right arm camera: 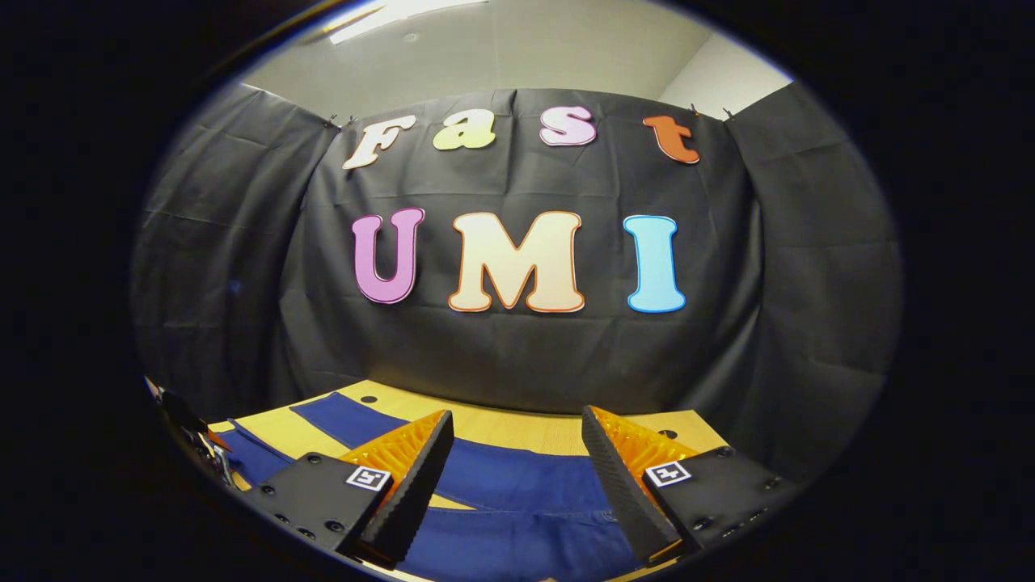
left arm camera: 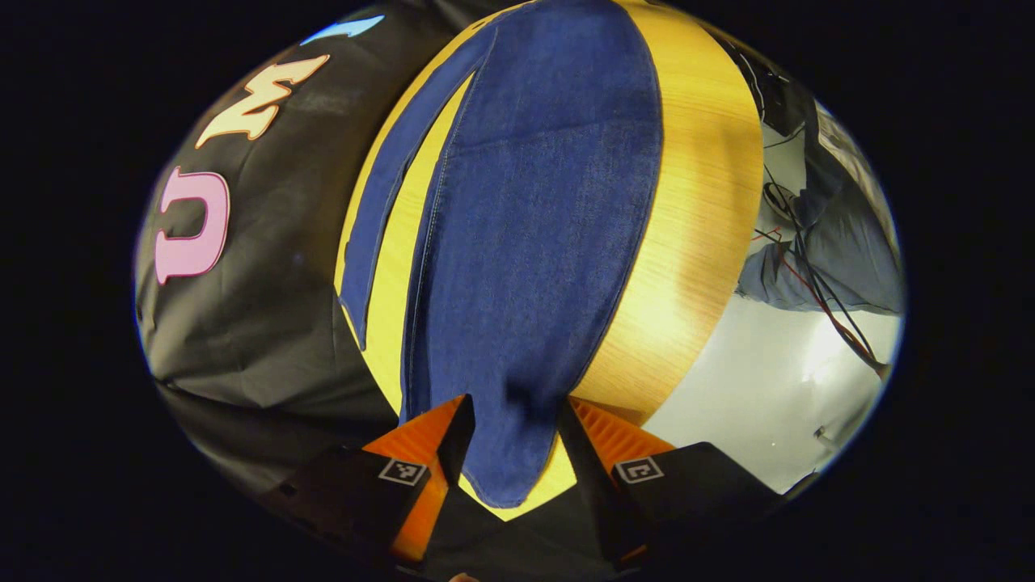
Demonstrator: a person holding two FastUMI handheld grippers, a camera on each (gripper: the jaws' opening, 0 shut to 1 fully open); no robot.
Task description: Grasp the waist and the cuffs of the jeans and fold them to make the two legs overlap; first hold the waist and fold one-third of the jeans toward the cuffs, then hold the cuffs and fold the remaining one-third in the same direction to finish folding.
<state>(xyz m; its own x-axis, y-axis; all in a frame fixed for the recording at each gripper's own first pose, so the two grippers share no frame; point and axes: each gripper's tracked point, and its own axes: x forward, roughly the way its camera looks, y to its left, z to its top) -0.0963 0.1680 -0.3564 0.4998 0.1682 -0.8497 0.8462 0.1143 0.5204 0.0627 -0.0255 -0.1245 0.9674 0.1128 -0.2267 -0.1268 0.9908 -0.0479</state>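
Dark blue jeans [left arm camera: 534,242] lie flat on a light wooden table [left arm camera: 703,210], the two legs spread apart in a narrow V. In the left gripper view the broad near leg runs down to its cuff [left arm camera: 513,477], which lies between the fingers of my left gripper [left arm camera: 509,424]; that gripper is open, a finger on each side of the cloth. The other leg [left arm camera: 380,202] ends farther left. My right gripper [right arm camera: 513,453] hovers open just over the jeans [right arm camera: 517,485], facing the booth wall, with nothing between its fingers.
Black cloth walls close off the far and left sides of the table. Beyond the table's right edge are a pale floor [left arm camera: 768,388], loose cables [left arm camera: 817,283] and grey cloth. Small holes [right arm camera: 369,399] mark the tabletop. The other gripper [right arm camera: 194,440] shows at the left of the right gripper view.
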